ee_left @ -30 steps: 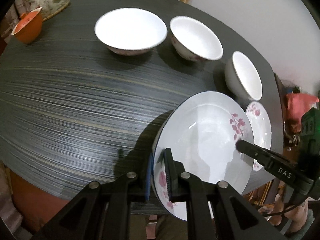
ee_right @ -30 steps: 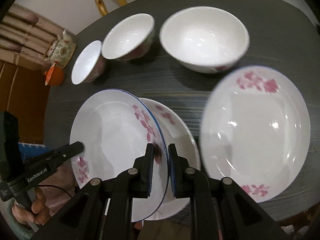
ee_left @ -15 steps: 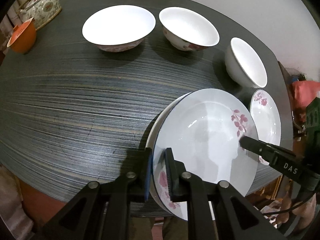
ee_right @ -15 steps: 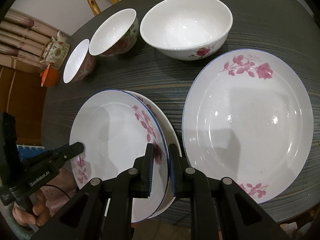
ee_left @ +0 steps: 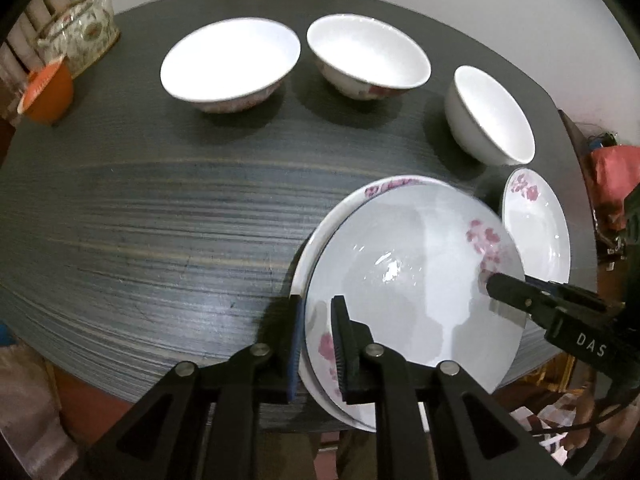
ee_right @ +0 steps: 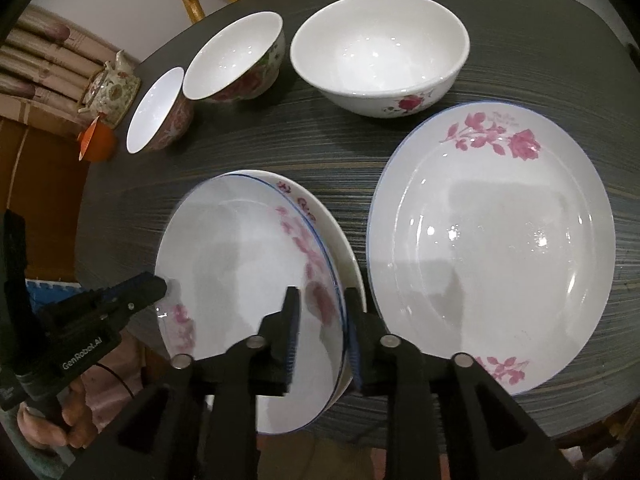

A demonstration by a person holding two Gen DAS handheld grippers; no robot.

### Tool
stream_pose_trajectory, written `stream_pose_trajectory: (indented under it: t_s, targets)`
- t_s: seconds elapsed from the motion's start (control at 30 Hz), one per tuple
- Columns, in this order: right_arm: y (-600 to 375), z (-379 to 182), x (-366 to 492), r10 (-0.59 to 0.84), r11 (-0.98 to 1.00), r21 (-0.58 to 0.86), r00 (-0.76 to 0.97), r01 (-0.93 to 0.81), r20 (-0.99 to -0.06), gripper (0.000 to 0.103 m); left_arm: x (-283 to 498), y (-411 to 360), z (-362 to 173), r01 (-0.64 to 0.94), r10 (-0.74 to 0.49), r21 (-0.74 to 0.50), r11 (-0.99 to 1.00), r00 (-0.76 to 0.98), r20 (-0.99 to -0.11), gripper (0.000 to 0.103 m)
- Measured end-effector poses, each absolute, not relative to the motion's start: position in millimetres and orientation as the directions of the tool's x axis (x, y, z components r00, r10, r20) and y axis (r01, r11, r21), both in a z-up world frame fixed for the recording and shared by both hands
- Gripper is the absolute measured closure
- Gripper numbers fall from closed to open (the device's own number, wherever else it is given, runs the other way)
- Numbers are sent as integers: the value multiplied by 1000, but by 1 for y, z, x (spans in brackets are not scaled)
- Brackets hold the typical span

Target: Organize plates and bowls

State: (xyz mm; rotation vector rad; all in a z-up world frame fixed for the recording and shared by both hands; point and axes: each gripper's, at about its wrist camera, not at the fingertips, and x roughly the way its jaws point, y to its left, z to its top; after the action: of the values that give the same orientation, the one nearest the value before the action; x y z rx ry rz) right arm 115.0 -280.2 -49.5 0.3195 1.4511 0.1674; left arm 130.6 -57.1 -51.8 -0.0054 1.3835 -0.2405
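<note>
On the dark striped table (ee_right: 328,152), three white bowls (ee_right: 380,60) stand in a row at the far side. The middle plate (ee_right: 240,264) sits on a slightly larger plate (ee_right: 348,256) near the front edge. The left gripper (ee_left: 316,344) pinches its rim. The right gripper (ee_right: 322,340) has just been opening and straddles the opposite rim loosely.
</note>
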Motion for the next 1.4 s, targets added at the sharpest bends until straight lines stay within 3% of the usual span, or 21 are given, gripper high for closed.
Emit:
stream_pose_trajectory:
  t_s: [0.53, 0.7, 0.77, 1.03, 1.4]
  targets:
    - [-278, -40, 101, 284, 955, 292, 121, 53, -951, 70, 119, -55, -26, 199, -150, -98, 975, 266, -952, 89]
    - [-280, -27, 95, 221, 973, 229, 160, 37, -962, 64, 116, -60, -16, 221, -133, -63, 973, 320, -938, 87]
    - [-286, -21, 93, 230, 970, 241, 173, 44, -958, 64, 115, -63, -11, 241, -164, -85, 967, 328, -930, 82]
    - [-335, -10, 77, 186, 966, 219, 220, 135, -958, 64, 122, -85, 0, 277, -363, -292, 915, 256, -896, 81]
    - [-409, -11, 62, 123, 949, 184, 237, 254, -964, 64, 144, -143, -4, 294, -360, -299, 908, 180, -915, 81]
